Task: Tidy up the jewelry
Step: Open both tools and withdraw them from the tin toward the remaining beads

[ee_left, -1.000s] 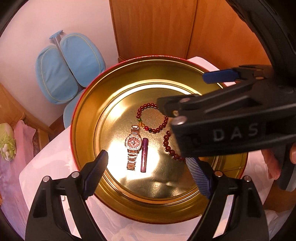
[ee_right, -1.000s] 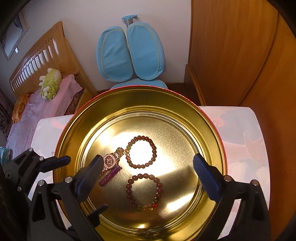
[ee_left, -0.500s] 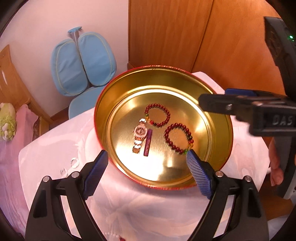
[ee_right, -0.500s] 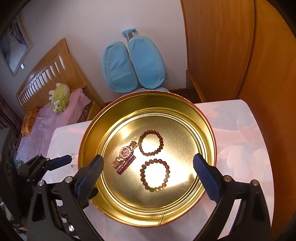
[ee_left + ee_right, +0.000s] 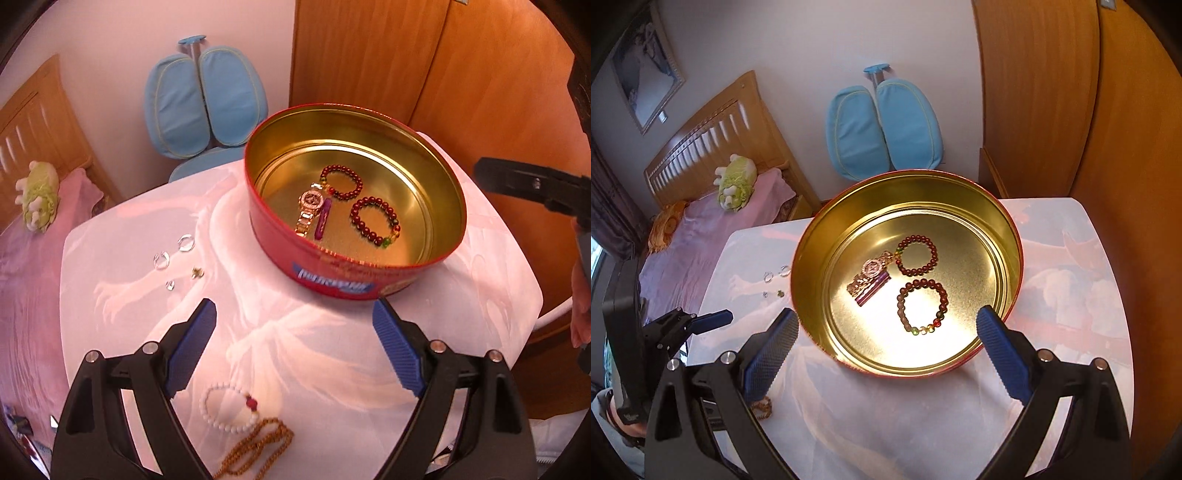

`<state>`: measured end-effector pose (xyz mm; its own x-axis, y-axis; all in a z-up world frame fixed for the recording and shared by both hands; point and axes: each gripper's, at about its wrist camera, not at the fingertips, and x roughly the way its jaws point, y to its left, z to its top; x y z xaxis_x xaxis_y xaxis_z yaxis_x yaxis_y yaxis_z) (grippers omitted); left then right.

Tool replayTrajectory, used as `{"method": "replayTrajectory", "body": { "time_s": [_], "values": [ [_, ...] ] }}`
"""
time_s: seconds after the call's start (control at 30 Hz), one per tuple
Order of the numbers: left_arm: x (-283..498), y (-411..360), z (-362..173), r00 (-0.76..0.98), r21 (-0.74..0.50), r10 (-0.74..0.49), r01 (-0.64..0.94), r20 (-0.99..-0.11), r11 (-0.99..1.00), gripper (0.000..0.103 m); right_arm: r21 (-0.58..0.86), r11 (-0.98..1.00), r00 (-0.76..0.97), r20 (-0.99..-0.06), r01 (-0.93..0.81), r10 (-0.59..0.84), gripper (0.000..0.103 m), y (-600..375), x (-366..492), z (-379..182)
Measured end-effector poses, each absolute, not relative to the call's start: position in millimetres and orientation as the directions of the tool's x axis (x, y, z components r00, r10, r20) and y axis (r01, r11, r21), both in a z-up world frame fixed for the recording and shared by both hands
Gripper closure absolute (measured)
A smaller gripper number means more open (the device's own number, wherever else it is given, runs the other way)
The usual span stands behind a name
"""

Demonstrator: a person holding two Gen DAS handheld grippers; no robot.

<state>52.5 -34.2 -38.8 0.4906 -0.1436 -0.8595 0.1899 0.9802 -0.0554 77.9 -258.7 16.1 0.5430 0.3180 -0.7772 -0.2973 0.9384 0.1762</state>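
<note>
Withdrawn from over the tin since a second earlier, both grippers are now seen farther back, with more of the table exposed.

Left wrist view. Left gripper (image 5: pixel 293 349): jaws spread wide, nothing between them, ribbed blue pads. Round biscuit tin (image 5: pixel 347 286): red printed wall, gold metal inside, stood on the table (image 5: pixel 122 280), which is covered by a pale, glossy printed cloth. Held in the tin: a pink-gold metal-link watch (image 5: pixel 309 208), a slim purple bar (image 5: pixel 322 220) just beside it, a dark red bead bracelet (image 5: pixel 340 182) and a second red bead bracelet (image 5: pixel 375 220) with a few green and amber beads. Left on the table outside the tin: small clear rings (image 5: pixel 173 249) and tiny pieces near them, too small to identify; a white bead bracelet (image 5: pixel 229 411) with one red bead, touching a brown bead strand (image 5: pixel 255 450), both near the lower edge between the gripper's arms.

Right wrist view. Right gripper (image 5: pixel 886 354): jaws spread wide, empty, held over the near rim of the tin. Same four pieces are seen on the smooth tin floor.

Judged risks: the white bracelet and brown strand lie against each other, so lifting one could drag the other; round beads could slip from ribbed pads; the clear rings are small and hard to see against the pale cloth, so a pinch could miss or flick them off the table.
</note>
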Motion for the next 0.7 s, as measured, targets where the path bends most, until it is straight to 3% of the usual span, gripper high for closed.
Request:
{"method": "replayTrajectory", "body": {
  "time_s": [0.7],
  "values": [
    [-61.7,43.7,-67.4,0.436,-0.010,0.014,-0.054,-0.900,0.998,0.019,0.195,0.856,0.446,-0.785,-0.479,0.429,0.005,-218.3,10.3,2.7]
  ]
}}
